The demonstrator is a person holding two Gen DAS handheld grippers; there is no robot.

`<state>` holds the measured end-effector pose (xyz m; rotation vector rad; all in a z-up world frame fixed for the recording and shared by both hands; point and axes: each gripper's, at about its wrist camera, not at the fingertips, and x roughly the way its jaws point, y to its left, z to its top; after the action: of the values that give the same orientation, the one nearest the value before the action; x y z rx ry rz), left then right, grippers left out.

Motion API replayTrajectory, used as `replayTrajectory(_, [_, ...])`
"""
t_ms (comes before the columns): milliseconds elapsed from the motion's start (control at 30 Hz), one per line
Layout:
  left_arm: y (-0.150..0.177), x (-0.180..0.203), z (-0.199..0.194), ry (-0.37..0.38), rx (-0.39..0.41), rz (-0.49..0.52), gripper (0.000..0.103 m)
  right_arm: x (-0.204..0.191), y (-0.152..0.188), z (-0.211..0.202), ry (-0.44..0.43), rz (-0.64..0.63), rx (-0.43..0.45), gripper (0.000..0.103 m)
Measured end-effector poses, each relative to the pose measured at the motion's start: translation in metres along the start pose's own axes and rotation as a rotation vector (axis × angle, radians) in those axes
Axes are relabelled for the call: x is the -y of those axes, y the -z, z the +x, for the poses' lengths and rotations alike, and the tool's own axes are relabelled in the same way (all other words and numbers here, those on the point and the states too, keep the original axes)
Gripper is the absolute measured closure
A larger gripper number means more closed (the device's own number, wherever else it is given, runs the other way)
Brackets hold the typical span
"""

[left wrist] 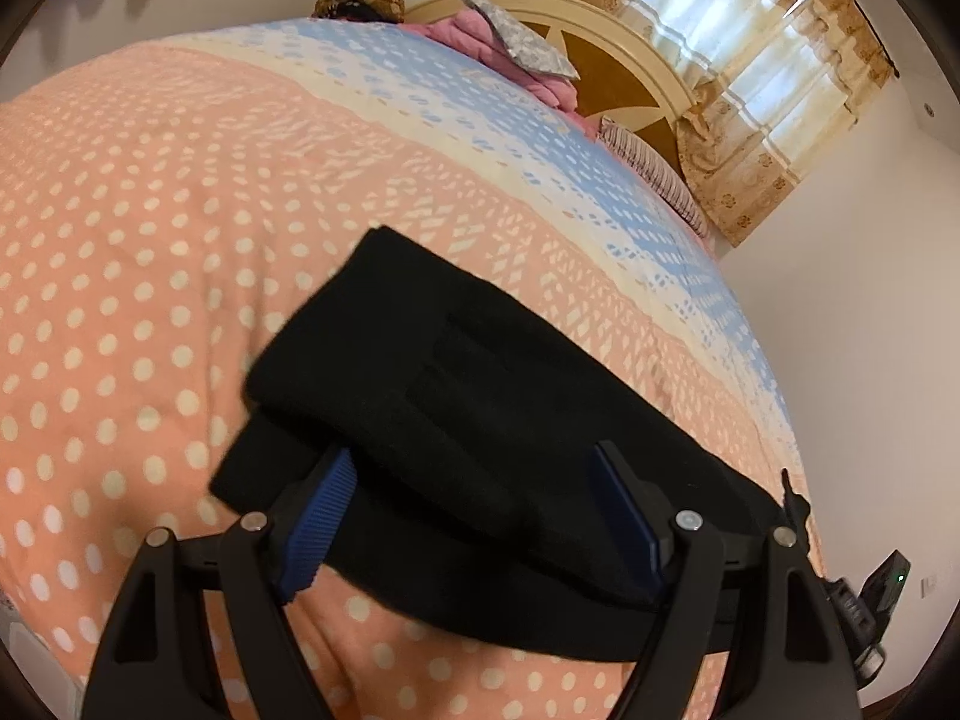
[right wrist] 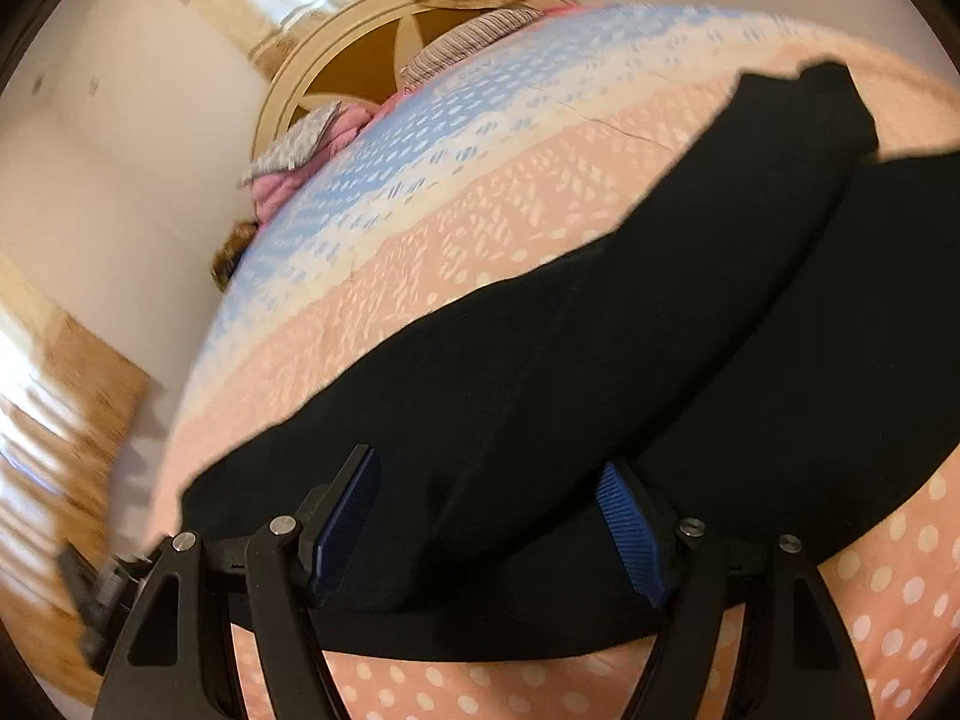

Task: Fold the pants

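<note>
- While both sets of jaws are spread with black pants [left wrist: 480, 396] cloth between them, left gripper [left wrist: 474, 516] and right gripper [right wrist: 489, 516] should close evenly, keep edges aligned
- pants lie on dotted peach bedspread [left wrist: 150, 228], partly folded
- soft matte knit, ribbed blue pads [right wrist: 630, 528]

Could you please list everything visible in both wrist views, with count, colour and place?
black fabric pants: one, black, partly folded on the bedspread, between both grippers' fingers.
polka-dot bedspread: one, pink with white dots, blue and cream bands, covering the bed.
pink bedding pile: one, pink, at the headboard.
grey patterned cloth: one, grey, on the pink pile.
striped pillow: one, beside the headboard.
arched headboard: one, cream and brown, far end.
curtains: beige, at the window.
left gripper: black, blue pads, open.
right gripper: same, open.
</note>
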<state>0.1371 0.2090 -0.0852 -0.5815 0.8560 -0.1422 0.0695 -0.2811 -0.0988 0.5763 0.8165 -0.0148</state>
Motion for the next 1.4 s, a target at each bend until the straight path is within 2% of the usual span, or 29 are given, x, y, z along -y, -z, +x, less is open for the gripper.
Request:
replayTrajectory(33, [-0.001,0.001,0.001,0.001,0.0,-0.003,0.021,-0.004,0.002,0.001,0.022,-0.032,0.009,0.035])
replayTrajectory(67, [-0.003,0.001,0.002,0.005,0.008,-0.007,0.021,-0.004,0.005,-0.001,0.031,-0.055,0.023,0.065])
replayTrajectory(100, [-0.004,0.002,0.002,0.003,0.017,-0.012,0.022,-0.004,0.005,0.001,0.034,-0.076,0.021,0.081])
replayTrajectory(133, [-0.005,0.002,0.002,0.006,0.026,-0.019,0.025,0.001,0.006,0.003,0.037,-0.077,0.004,0.09])
replayTrajectory(167, [-0.007,0.002,0.003,0.01,0.032,-0.027,0.029,0.009,0.005,0.003,0.005,-0.051,0.001,0.092])
replayTrajectory(200, [-0.008,0.002,0.003,0.014,0.036,-0.033,0.047,0.016,0.006,0.002,-0.017,-0.035,0.002,0.093])
replayTrajectory(233, [-0.008,0.002,0.004,0.019,0.031,-0.033,0.07,0.02,0.006,0.0,-0.026,-0.03,0.001,0.093])
replayTrajectory(300, [-0.009,0.003,0.006,0.013,0.017,-0.023,0.092,0.016,0.005,-0.007,-0.044,-0.058,0.024,0.093])
replayTrajectory(500, [-0.003,0.002,-0.017,-0.001,0.044,0.025,0.092,0.002,0.002,-0.045,-0.105,-0.127,0.12,0.094])
replayTrajectory(667, [0.006,-0.001,-0.025,-0.025,0.025,0.061,0.092,0.01,0.018,-0.053,-0.11,-0.13,0.081,0.094])
replayTrajectory(767, [0.013,-0.003,-0.021,-0.084,0.017,0.108,0.092,0.018,0.037,-0.052,-0.085,-0.142,0.046,0.094])
replayTrajectory(800, [0.017,-0.004,-0.017,-0.122,0.014,0.126,0.092,0.021,0.043,-0.049,-0.076,-0.145,0.035,0.094])
replayTrajectory(867, [0.023,-0.007,-0.008,-0.208,0.003,0.157,0.085,0.026,0.051,-0.041,-0.046,-0.159,0.022,0.094])
replayTrajectory(933, [0.028,-0.006,-0.007,-0.236,0.018,0.184,0.085,0.029,0.058,-0.029,-0.021,-0.184,-0.005,0.093])
replayTrajectory(1000, [0.028,-0.003,-0.008,-0.259,0.011,0.218,0.083,0.029,0.058,-0.029,-0.02,-0.209,0.01,0.092])
replayTrajectory(1067, [0.025,-0.003,-0.01,-0.259,-0.005,0.219,0.078,0.03,0.055,-0.03,-0.035,-0.214,-0.02,0.077])
replayTrajectory(1100, [0.023,-0.006,-0.014,-0.257,-0.009,0.205,0.07,0.032,0.053,-0.032,-0.056,-0.195,-0.042,0.071])
replayTrajectory(1167, [0.021,-0.011,-0.023,-0.26,-0.006,0.172,0.052,0.043,0.05,-0.04,-0.092,-0.126,-0.066,0.046])
replayTrajectory(1200, [0.018,-0.016,-0.03,-0.303,0.008,0.15,0.029,0.049,0.049,-0.046,-0.102,-0.1,-0.051,0.044])
replayTrajectory(1233, [0.017,-0.021,-0.036,-0.355,0.028,0.133,0.018,0.053,0.049,-0.055,-0.112,-0.076,-0.027,0.043])
replayTrajectory(1333, [0.012,-0.029,-0.052,-0.422,0.098,0.097,0.019,0.062,0.039,-0.082,-0.144,-0.032,0.047,0.043])
replayTrajectory(1400, [0.009,-0.023,-0.063,-0.446,0.168,0.102,0.019,0.056,0.028,-0.089,-0.172,-0.068,0.089,0.043])
